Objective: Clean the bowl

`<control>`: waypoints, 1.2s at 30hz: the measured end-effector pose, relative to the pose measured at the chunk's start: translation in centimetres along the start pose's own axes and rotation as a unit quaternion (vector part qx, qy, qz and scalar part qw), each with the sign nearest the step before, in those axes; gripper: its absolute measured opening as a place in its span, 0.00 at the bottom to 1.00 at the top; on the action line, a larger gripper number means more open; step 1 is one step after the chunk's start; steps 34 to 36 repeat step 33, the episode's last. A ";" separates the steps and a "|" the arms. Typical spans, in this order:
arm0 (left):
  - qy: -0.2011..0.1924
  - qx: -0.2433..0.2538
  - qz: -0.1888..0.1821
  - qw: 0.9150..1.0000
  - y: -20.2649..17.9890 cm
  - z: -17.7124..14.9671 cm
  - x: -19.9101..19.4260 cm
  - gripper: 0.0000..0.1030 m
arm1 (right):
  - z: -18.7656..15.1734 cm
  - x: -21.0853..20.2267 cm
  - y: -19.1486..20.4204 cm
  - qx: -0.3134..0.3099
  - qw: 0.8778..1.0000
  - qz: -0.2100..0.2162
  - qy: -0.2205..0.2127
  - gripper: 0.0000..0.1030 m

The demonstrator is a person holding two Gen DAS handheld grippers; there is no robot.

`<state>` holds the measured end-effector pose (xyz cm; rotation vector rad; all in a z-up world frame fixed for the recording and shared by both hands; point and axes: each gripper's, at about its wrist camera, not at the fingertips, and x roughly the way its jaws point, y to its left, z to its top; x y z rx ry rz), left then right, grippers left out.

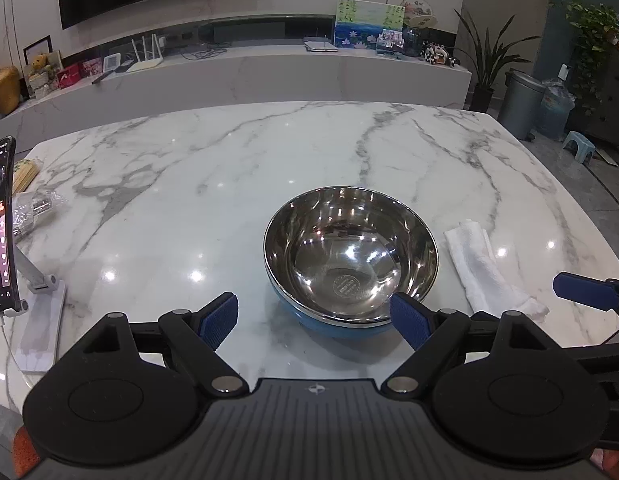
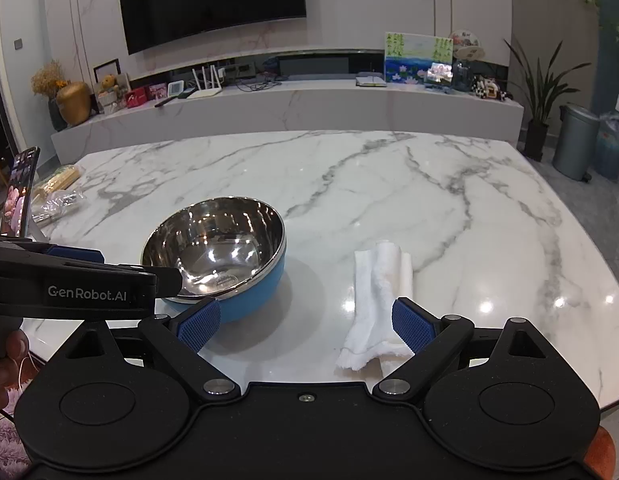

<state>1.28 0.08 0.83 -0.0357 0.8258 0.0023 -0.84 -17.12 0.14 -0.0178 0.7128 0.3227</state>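
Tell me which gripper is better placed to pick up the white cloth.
Right. The right gripper is open with the white cloth by its right finger. The left gripper, also open, faces the bowl; it could likely steady that.

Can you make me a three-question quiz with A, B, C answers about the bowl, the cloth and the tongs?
1. Where is the white cloth? A) inside the bowl B) on the table beside the bowl C) on the floor
2. What colour is the bowl outside? A) red B) green C) blue
3. How are the right tongs? A) open B) shut on the cloth C) shut on the bowl

Answers: 1 B, it lies flat on the marble table. 2 C, blue shows under the steel rim. 3 A, the pads are wide apart and hold nothing.
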 end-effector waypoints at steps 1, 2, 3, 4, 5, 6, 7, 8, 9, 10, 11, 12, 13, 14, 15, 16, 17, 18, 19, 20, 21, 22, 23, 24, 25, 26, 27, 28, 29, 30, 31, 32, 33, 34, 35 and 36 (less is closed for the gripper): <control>0.001 0.001 -0.002 1.000 0.0 0.0 0.0 0.81 | 0.0 0.0 0.0 0.000 1.000 0.000 0.000 0.89; 0.001 0.002 -0.003 1.000 -0.1 -0.1 0.1 0.81 | 0.6 0.4 -0.4 -0.001 1.000 0.001 0.002 0.89; 0.002 0.002 -0.005 1.000 -0.1 -0.1 0.1 0.81 | 0.7 0.5 -0.5 0.000 1.000 0.002 0.003 0.89; 0.003 0.003 -0.007 1.000 -0.2 -0.1 0.1 0.81 | 0.6 0.5 -0.5 0.000 1.000 0.002 0.003 0.89; 0.003 0.004 -0.009 1.000 -0.2 -0.2 0.2 0.81 | 0.5 0.4 -0.5 0.001 1.000 0.002 0.004 0.89; 0.004 0.005 -0.010 1.000 -0.3 -0.2 0.2 0.81 | 0.5 0.4 -0.5 0.001 1.000 0.002 0.005 0.89; 0.005 0.005 -0.012 1.000 -0.3 -0.2 0.2 0.81 | 0.4 0.4 -0.5 0.001 1.000 0.002 0.005 0.89; 0.006 0.006 -0.014 1.000 -0.3 -0.3 0.3 0.81 | 0.4 0.3 -0.5 0.001 1.000 0.001 0.006 0.89; 0.006 0.005 -0.013 1.000 -0.3 -0.3 0.3 0.81 | 0.3 0.3 -0.6 0.002 1.000 0.002 0.007 0.89; 0.007 0.005 -0.013 1.000 -0.3 -0.3 0.4 0.81 | 0.3 0.4 -0.6 0.003 1.000 0.002 0.008 0.89; 0.008 0.004 -0.012 1.000 -0.3 -0.3 0.4 0.81 | 0.3 0.4 -0.6 0.004 1.000 0.002 0.009 0.89; 0.009 0.004 -0.012 1.000 -0.2 -0.3 0.5 0.81 | 0.3 0.5 -0.7 0.004 1.000 0.002 0.010 0.89; 0.010 0.003 -0.011 1.000 -0.2 -0.3 0.5 0.81 | 0.3 0.5 -0.7 0.004 1.000 0.002 0.011 0.89; 0.011 0.003 -0.011 1.000 -0.2 -0.4 0.5 0.81 | 0.3 0.6 -0.7 0.004 1.000 0.001 0.012 0.89; 0.013 0.001 -0.010 1.000 -0.1 -0.4 0.6 0.81 | 0.3 0.6 -0.7 0.005 1.000 0.001 0.013 0.89; 0.014 0.001 -0.009 1.000 -0.1 -0.4 0.7 0.81 | 0.3 0.7 -0.7 0.005 1.000 0.001 0.013 0.89; 0.015 0.001 -0.009 1.000 -0.1 -0.5 0.7 0.81 | 0.3 0.8 -0.7 0.005 1.000 0.001 0.014 0.89; 0.015 0.001 -0.009 1.000 -0.1 -0.5 0.7 0.81 | 0.3 0.9 -0.7 0.006 1.000 0.001 0.015 0.89; 0.015 0.001 -0.010 1.000 -0.1 -0.5 0.7 0.81 | 0.3 1.0 -0.7 0.006 1.000 0.001 0.015 0.89; 0.016 0.000 -0.010 1.000 0.0 -0.5 0.7 0.81 | 0.4 1.0 -0.7 0.006 1.000 0.000 0.016 0.89; 0.016 0.000 -0.011 1.000 0.0 -0.5 0.7 0.81 | 0.4 1.1 -0.7 0.007 1.000 0.000 0.017 0.89; 0.016 0.000 -0.011 1.000 0.0 -0.5 0.8 0.81 | 0.4 1.2 -0.7 0.007 1.000 0.000 0.017 0.89; 0.016 0.000 -0.012 1.000 0.0 -0.5 0.8 0.81 | 0.4 1.3 -0.7 0.007 1.000 0.000 0.018 0.89; 0.017 -0.001 -0.013 1.000 0.0 -0.5 0.8 0.81 | 0.5 1.4 -0.7 0.007 1.000 0.000 0.019 0.89; 0.017 -0.001 -0.013 1.000 0.0 -0.5 0.8 0.81 | 0.5 1.4 -0.7 0.008 1.000 0.000 0.019 0.89; 0.017 -0.001 -0.014 1.000 0.0 -0.5 0.8 0.81 | 0.5 1.5 -0.7 0.008 1.000 -0.001 0.020 0.89; 0.017 -0.001 -0.014 1.000 0.0 -0.5 0.8 0.81 | 0.5 1.6 -0.7 0.008 1.000 -0.001 0.021 0.89; 0.018 -0.002 -0.015 1.000 0.0 -0.6 0.8 0.81 | 0.6 1.7 -0.7 0.009 1.000 -0.001 0.022 0.89; 0.018 -0.002 -0.015 1.000 0.1 -0.6 0.8 0.81 | 0.6 1.8 -0.7 0.009 1.000 -0.001 0.022 0.89; 0.018 -0.002 -0.016 1.000 0.1 -0.6 0.8 0.81 | 0.6 1.9 -0.7 0.009 1.000 -0.001 0.023 0.89; 0.018 -0.002 -0.017 1.000 0.1 -0.6 0.8 0.81 | 0.6 1.9 -0.7 0.010 1.000 -0.001 0.024 0.89; 0.018 -0.003 -0.017 1.000 0.1 -0.6 0.8 0.81 | 0.7 2.0 -0.7 0.010 1.000 -0.001 0.024 0.89; 0.019 -0.003 -0.016 1.000 0.1 -0.6 0.8 0.81 | 0.3 1.4 -0.7 0.011 1.000 -0.002 0.024 0.89; 0.019 -0.003 -0.016 1.000 0.1 -0.6 0.8 0.81 | 0.3 1.4 -0.7 0.011 1.000 -0.002 0.024 0.89; 0.019 -0.003 -0.016 1.000 0.1 -0.6 0.8 0.81 | 0.3 1.4 -0.7 0.011 1.000 -0.002 0.024 0.89; 0.019 -0.003 -0.016 1.000 0.1 -0.6 0.8 0.81 | 0.3 1.4 -0.7 0.011 1.000 -0.002 0.024 0.89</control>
